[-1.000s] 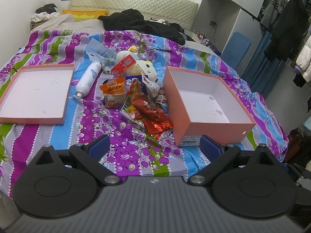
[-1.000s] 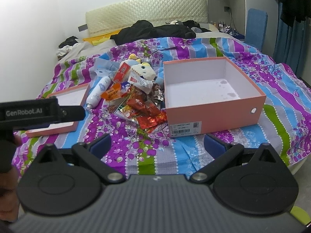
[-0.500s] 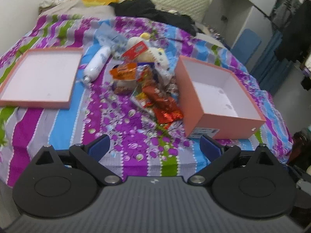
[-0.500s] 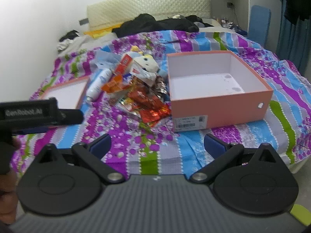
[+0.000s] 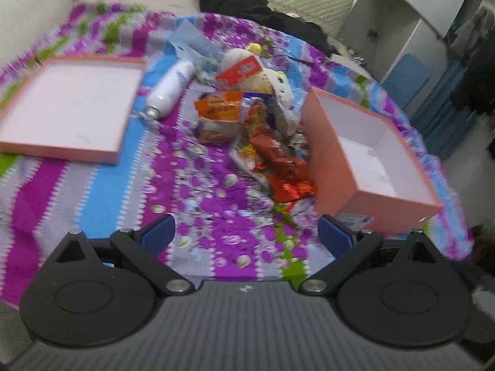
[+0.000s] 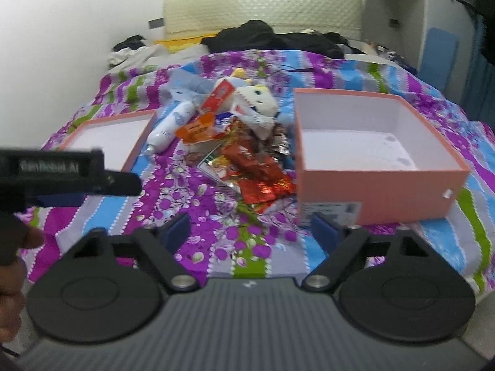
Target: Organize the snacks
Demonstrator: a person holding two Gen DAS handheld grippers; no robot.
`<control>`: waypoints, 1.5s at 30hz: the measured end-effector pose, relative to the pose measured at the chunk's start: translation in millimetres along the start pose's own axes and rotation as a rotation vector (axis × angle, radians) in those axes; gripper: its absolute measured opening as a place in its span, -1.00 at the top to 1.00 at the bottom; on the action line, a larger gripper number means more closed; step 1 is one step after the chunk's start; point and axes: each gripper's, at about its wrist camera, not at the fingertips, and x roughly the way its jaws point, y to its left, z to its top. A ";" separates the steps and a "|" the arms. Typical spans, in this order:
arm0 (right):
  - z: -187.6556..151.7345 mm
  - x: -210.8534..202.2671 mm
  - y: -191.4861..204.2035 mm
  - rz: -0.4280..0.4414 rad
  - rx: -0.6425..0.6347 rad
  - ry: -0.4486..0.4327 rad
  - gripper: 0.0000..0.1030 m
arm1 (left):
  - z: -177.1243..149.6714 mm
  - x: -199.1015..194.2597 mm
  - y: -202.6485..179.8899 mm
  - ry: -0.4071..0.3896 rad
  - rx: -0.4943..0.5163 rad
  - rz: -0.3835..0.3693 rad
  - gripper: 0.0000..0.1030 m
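Note:
A pile of snack packets (image 5: 266, 151) lies on the striped bedspread, with red packets in front (image 6: 260, 176) and an orange packet (image 5: 218, 109) behind. An open pink box (image 5: 371, 160) stands right of the pile; it also shows in the right wrist view (image 6: 374, 167). My left gripper (image 5: 246, 232) is open and empty above the bed's near edge, short of the pile. My right gripper (image 6: 250, 228) is open and empty, also short of the pile. The left gripper's body (image 6: 62, 173) shows at the left of the right wrist view.
The pink box lid (image 5: 68, 108) lies upturned left of the pile. A white bottle (image 5: 170, 88) and a plush toy (image 5: 272, 77) lie behind the snacks. Dark clothes (image 6: 272, 35) lie near the headboard. A cabinet (image 5: 402, 31) stands at the right.
Both grippers have moved forward and closer to the bed, so the pile and box look larger. Both stay open and empty.

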 end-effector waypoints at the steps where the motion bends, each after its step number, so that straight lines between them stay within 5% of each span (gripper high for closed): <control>1: 0.6 7.1 3.2 0.000 -0.019 -0.001 -0.48 | 2.6 4.3 4.7 0.001 -0.021 -0.024 -0.94; 5: 4.0 33.3 13.4 -0.026 -0.106 -0.028 -0.44 | 17.5 24.6 24.1 -0.004 -0.078 -0.072 -0.92; 8: 10.3 57.8 17.0 -0.041 -0.164 -0.035 -0.10 | 30.6 43.1 34.4 -0.019 -0.076 -0.080 -0.92; 13: 19.5 95.4 17.9 -0.040 -0.238 -0.045 0.14 | 50.0 82.6 46.3 -0.015 -0.049 -0.128 -0.84; 21: 27.1 152.7 22.2 -0.063 -0.391 -0.066 0.14 | 68.4 156.5 66.3 0.017 -0.085 -0.200 -0.50; 30: 36.6 206.5 23.2 -0.070 -0.457 -0.019 0.14 | 84.0 227.5 87.2 0.071 -0.215 -0.270 0.06; 32: 41.1 216.5 21.6 -0.070 -0.447 -0.012 0.14 | 90.0 241.4 88.3 0.091 -0.221 -0.303 0.32; 41: 44.0 252.9 27.8 -0.058 -0.474 0.024 0.15 | 114.1 290.0 91.0 0.144 -0.192 -0.323 0.73; 45: 42.6 265.3 29.4 -0.040 -0.472 0.066 0.16 | 118.3 311.4 90.9 0.185 -0.206 -0.344 0.75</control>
